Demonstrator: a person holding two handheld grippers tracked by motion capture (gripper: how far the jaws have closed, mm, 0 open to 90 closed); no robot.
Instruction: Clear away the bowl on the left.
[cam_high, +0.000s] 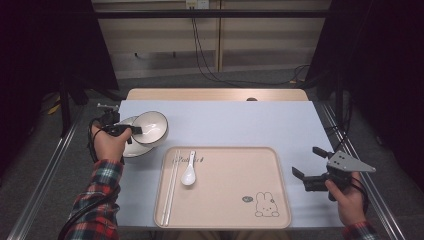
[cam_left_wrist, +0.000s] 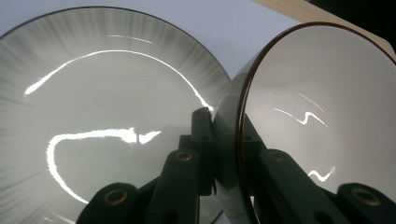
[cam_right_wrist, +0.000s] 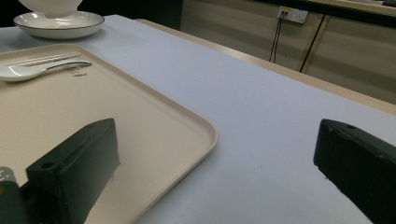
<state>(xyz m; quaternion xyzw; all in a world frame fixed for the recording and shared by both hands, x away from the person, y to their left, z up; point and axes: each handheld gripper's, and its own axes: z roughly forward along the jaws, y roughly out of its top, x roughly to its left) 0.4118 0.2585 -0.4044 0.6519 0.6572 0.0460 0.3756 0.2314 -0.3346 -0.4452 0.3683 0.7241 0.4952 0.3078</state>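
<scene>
The bowl (cam_high: 150, 127) sits tilted above the plate (cam_high: 131, 149) at the table's left rear corner, just behind the tray's (cam_high: 280, 200) left end. The left gripper (cam_high: 135, 130) pinches its near rim: in the left gripper view, 1 jaw lies inside the bowl (cam_left_wrist: 322, 107) and 1 against its outer wall, closed narrow on the dark-edged lip, with the plate (cam_left_wrist: 102, 93) showing beneath and beside it. The bowl appears lifted off the plate or nearly so; whether its foot touches the plate cannot be told.

The step in hand looks like carrying the bowl over to the tray. A rim pinch on glazed ceramic is slippery, so the grip should stay firm and the lift should go straight up until the foot clears the plate's edge. Then a slow, level sweep toward the tray's open middle would serve, kept clear of the spoon (cam_high: 189, 172) and the 2 chopsticks (cam_high: 170, 187) lying along the tray's left side. Levelling the bowl before it meets the tray would avoid it rocking on release.

The right gripper (cam_high: 306, 175) hovers at the tray's right edge with its jaws wide apart, holding nothing; it could steady the tray (cam_right_wrist: 201, 135) if needed.
</scene>
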